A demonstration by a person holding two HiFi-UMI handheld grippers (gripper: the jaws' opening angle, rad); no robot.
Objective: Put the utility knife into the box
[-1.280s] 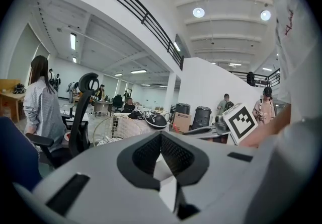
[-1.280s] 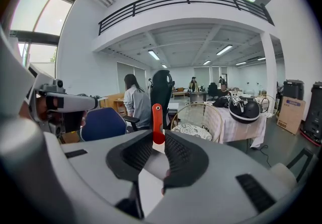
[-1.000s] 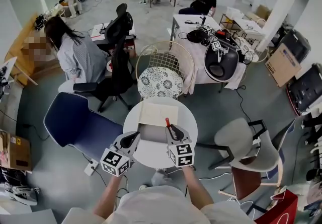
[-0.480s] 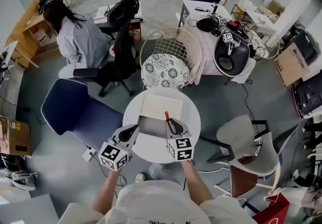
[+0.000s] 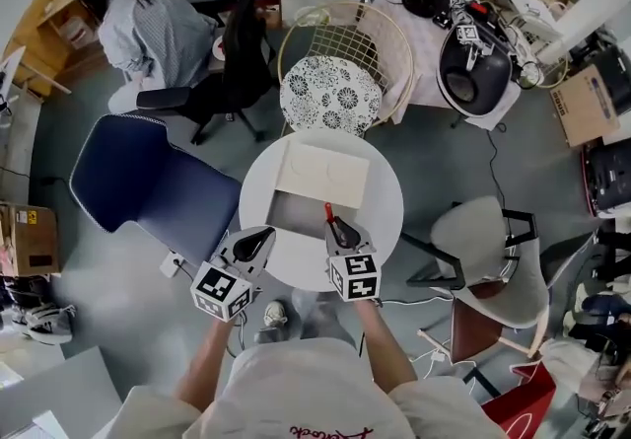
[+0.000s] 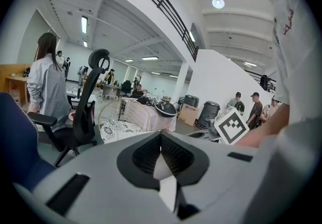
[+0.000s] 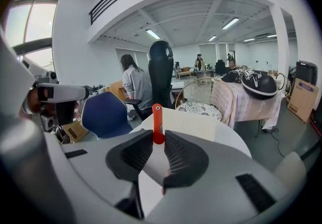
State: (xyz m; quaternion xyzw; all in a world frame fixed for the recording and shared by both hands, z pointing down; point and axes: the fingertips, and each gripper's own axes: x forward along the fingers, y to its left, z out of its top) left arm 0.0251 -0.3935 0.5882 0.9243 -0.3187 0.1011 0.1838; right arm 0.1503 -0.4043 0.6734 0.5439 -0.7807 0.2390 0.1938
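Your right gripper (image 5: pixel 340 230) has its jaws closed partway on the utility knife (image 5: pixel 329 213). The red handle sticks out past the tips, with its long axis pointing away from you. The open box (image 5: pixel 294 220) on the table (image 5: pixel 383 215) lies just left of the knife, at its right edge. Your left gripper (image 5: pixel 254 245) has its jaws pinched together, empty, beside the box's near left corner.

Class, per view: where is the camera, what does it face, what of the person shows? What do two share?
Head view: on the head, steeply down at table, box; forearms show.
Left gripper view: on left tool, along shut jaws across room; forearm at right.
Right gripper view: on right tool, along jaws clamping utility knife, toward table.
Head and right gripper views share table, utility knife.
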